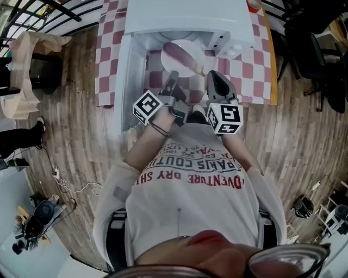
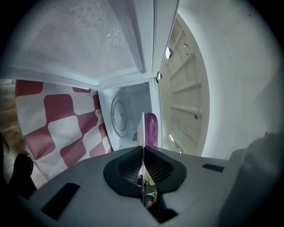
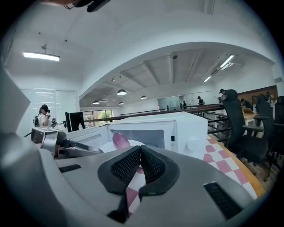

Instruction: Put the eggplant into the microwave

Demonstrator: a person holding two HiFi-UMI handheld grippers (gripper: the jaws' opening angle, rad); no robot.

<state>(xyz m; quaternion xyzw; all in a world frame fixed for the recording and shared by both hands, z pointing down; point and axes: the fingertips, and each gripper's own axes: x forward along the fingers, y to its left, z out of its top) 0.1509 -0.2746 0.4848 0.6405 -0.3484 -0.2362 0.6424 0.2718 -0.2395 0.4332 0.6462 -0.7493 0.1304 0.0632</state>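
A purple eggplant [image 1: 182, 57] lies on a white plate [image 1: 197, 46] held in front of the open white microwave [image 1: 185, 16]. My left gripper [image 1: 173, 76] is shut on the plate's near rim. In the left gripper view the plate [image 2: 143, 128] shows edge-on between the jaws, with the eggplant [image 2: 151, 128] beside it and the microwave's turntable [image 2: 119, 114] beyond. My right gripper [image 1: 213, 76] hangs just right of the plate, its jaws together with nothing between them. The right gripper view shows the eggplant [image 3: 120, 139] past the meeting tips of that gripper [image 3: 140, 150].
The microwave door [image 1: 122, 76] stands swung out to the left. A red-and-white checked cloth [image 1: 250, 65] covers the table. Black office chairs [image 1: 321, 59] stand to the right on the wooden floor, and a railing runs behind the table.
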